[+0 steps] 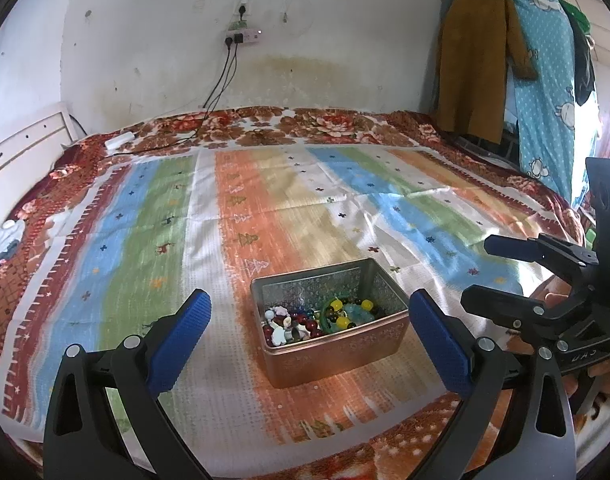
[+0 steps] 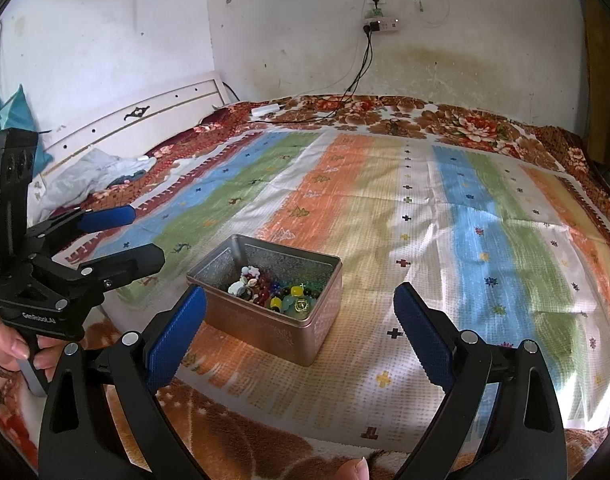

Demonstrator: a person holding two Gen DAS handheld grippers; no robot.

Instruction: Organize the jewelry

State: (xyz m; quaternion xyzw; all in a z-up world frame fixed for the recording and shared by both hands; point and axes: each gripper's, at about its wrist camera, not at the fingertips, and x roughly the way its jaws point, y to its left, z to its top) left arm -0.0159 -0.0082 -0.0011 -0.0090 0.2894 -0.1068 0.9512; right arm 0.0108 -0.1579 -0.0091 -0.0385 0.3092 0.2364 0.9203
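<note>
While the tin (image 1: 329, 320) of beads (image 1: 325, 318) sits on the striped cloth (image 1: 145, 220), both grippers hover near it. The left gripper (image 1: 309, 336) and right gripper (image 2: 301, 332) are spread wide, holding nothing.

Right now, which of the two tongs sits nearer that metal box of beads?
The left tongs do: their blue pads flank the box on both sides. The right tongs sit off to its side, only one pad near it.

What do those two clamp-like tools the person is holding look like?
Both are alike: a black frame that forks into two curved arms, each with silver round pivot pins and ending in a flat, ridged blue pad. The left gripper carries white lettering on its body, seen in the right wrist view. The right gripper has a dark upright block behind it, seen from the left.
</note>
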